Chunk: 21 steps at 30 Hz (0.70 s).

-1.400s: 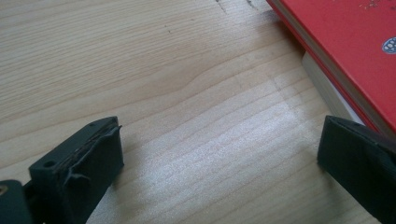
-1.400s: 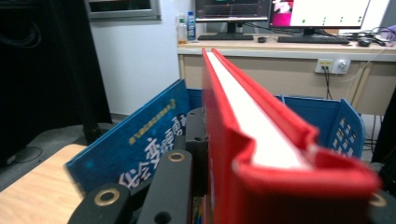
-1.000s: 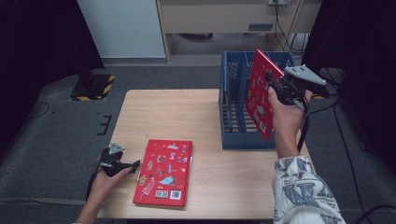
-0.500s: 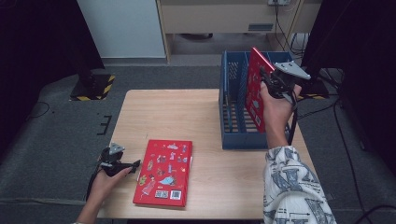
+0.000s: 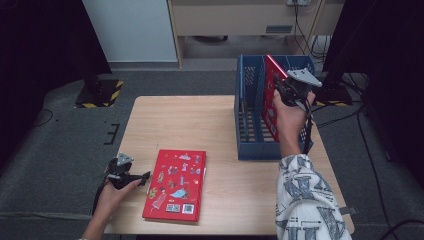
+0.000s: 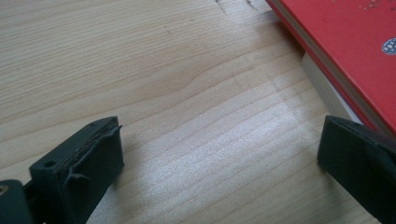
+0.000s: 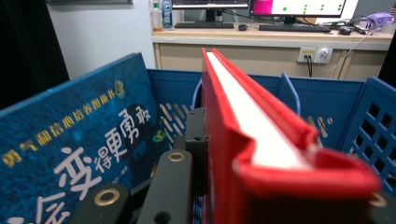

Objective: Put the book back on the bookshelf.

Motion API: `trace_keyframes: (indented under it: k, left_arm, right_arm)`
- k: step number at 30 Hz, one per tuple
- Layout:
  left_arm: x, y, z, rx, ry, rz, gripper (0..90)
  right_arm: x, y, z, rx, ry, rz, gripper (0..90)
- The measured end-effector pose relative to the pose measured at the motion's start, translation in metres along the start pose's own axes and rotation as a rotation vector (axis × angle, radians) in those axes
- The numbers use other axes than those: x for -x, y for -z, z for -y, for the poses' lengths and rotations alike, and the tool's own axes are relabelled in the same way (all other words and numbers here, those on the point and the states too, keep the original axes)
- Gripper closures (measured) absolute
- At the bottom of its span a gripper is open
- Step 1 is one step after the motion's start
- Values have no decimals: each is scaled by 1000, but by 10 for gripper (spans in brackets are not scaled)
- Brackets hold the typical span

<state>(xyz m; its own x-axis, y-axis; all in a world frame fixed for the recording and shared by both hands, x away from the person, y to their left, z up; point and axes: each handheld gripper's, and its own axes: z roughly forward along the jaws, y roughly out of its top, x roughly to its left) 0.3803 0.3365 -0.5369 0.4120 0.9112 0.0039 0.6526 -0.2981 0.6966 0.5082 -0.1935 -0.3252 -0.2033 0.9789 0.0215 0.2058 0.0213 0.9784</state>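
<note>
Over the blue rack (image 5: 248, 118) — red book (image 5: 271, 95) clamped

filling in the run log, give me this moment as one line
right gripper: shut on red book, upright in blue crate | left gripper: open, beside second red book flat on table

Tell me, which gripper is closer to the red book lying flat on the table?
Left. The left gripper sits open just beside the flat red book, not touching it. The right gripper is across the table, holding another red book in the blue rack.
</note>
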Motion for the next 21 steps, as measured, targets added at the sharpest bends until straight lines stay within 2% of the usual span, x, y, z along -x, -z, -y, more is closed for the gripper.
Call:
trace_keyframes:
  k: [5,21]
  left_arm:
    - [0,0,0,0,0,0,0]
    - [0,0,0,0,0,-1,0]
  right_arm:
    - [0,-4,7,-4,-14,1,797]
    - [0,-18,26,-29,-16,13,797]
